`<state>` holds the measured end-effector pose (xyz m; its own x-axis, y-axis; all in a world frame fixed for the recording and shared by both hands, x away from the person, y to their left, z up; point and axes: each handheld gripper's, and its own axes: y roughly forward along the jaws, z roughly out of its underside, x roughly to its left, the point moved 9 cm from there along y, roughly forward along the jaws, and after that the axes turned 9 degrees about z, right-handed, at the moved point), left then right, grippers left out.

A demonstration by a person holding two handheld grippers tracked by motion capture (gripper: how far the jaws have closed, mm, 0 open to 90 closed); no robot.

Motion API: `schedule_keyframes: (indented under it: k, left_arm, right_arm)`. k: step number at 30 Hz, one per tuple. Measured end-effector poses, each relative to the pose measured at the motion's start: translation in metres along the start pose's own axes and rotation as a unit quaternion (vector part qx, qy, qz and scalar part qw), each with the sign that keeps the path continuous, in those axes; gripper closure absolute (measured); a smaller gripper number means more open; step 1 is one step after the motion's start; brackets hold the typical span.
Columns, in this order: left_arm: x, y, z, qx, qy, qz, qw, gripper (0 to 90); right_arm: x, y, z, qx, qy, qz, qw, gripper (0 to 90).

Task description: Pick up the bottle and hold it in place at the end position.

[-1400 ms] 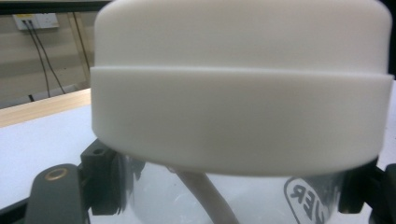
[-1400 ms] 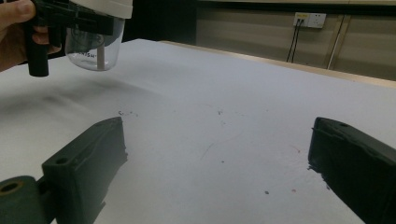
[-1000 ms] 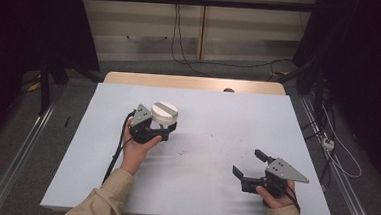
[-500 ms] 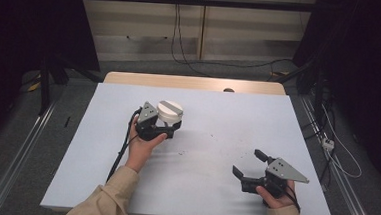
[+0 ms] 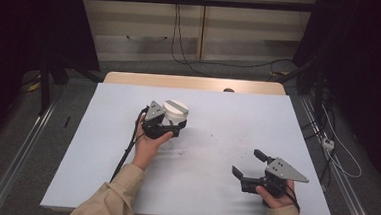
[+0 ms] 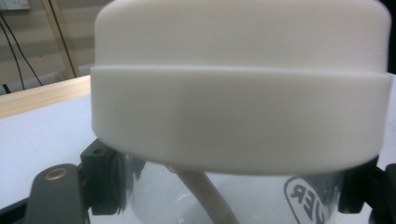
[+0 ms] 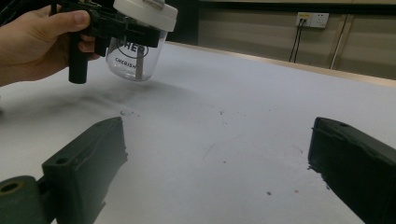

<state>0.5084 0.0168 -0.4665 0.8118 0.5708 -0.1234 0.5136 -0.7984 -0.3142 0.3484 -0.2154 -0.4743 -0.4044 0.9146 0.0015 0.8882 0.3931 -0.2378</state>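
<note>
**Clear jar held off the table by the left gripper**

Dark curtains flank a pale back wall with cables hanging down it, and in front stands the table, its top covered by a light grey sheet with a wooden strip showing along the far edge. Small dark specks mark the sheet near the middle.

On the table's left half, the left hand reaches forward in a tan sleeve and carries the left gripper. Its jaws are clamped on a jar with a clear body, dark lettering and a thick white lid. In the right gripper view the jar hangs tilted above the sheet, not touching it, with the black jaws pressing its neck just under the lid. A brownish stick stands inside the clear body. In the left gripper view the lid looms close and blurred, the clear wall below it.

Near the table's front right, well apart from the jar, the right hand rests low and holds the right gripper. Its jaws stand wide apart with nothing between them, only bare sheet.
</note>
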Motion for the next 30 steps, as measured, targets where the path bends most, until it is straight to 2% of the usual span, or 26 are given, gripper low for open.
schedule_keyframes:
  k: [4, 6, 8, 18, 23, 30]
  left_arm:
    - [-0.003, 0.007, -0.002, 0.0, 0.009, 0.003, 1.0, 18.5]
    - [-0.005, 0.01, -0.002, 0.001, 0.004, 0.004, 1.0, 18.5]
    - [-0.005, 0.013, -0.002, 0.003, 0.009, 0.004, 0.9999, 18.5]
    - [-0.01, 0.024, -0.005, 0.004, 0.008, 0.008, 0.9999, 18.5]
    - [-0.012, 0.029, -0.006, 0.007, 0.016, 0.01, 0.9998, 18.5]
    - [-0.011, 0.035, -0.004, 0.008, 0.011, 0.007, 0.9999, 18.6]
  right_arm:
    - [0.0, 0.0, 0.0, 0.0, 0.0, 0.0, 1.0, 3.7]
    - [0.0, 0.0, 0.0, 0.001, 0.0, 0.0, 1.0, 3.7]
    - [0.0, 0.0, 0.0, 0.001, 0.001, 0.0, 1.0, 3.7]
    - [0.0, 0.0, 0.0, 0.0, 0.001, -0.002, 1.0, 3.8]
    - [0.0, 0.0, 0.0, 0.001, 0.001, -0.001, 1.0, 3.8]
    - [0.0, 0.0, 0.001, 0.001, 0.001, -0.001, 1.0, 3.8]
